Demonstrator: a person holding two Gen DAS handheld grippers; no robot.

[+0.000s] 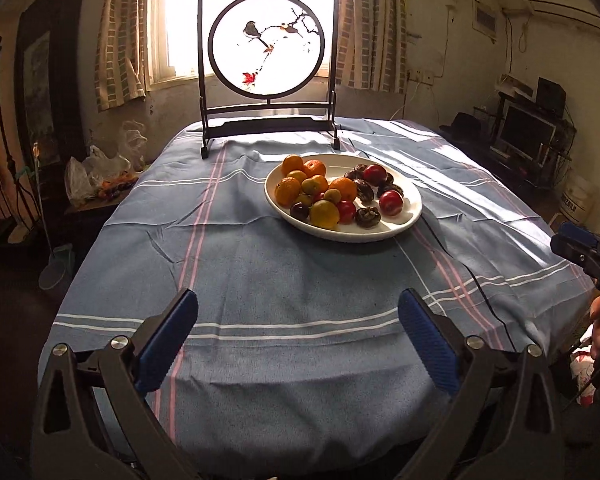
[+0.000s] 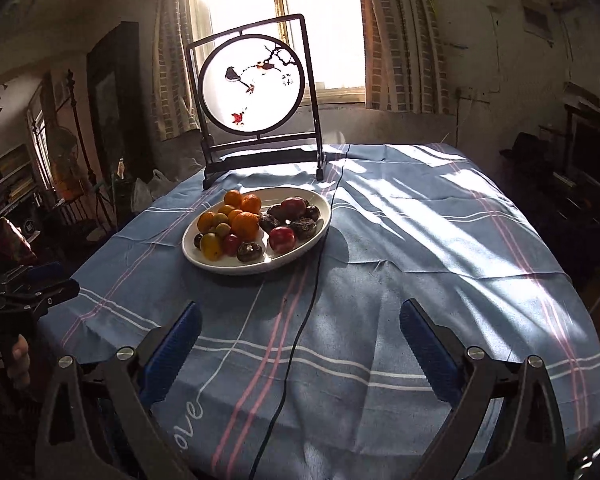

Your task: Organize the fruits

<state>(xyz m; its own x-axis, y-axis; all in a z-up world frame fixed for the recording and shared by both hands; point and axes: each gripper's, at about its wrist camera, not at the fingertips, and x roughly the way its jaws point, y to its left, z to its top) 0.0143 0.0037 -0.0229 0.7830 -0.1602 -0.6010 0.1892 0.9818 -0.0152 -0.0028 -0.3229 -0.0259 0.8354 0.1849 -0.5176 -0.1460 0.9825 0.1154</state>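
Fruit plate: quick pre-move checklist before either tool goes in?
1. Left tool open and holding nothing: ok.
2. Right tool open and holding nothing: ok.
3. White plate flat on the tablecloth, fruit all inside: ok.
4. Path from both tools to plate unobstructed: not ok on the right, black cable runs past the plate's rim.
5. Framed bird screen behind the plate upright, apart from it: ok.
6. Destination for sorted fruit: cannot tell.

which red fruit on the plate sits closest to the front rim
The red fruit on the right side of the plate, beside a dark fruit; the other red ones lie farther back.
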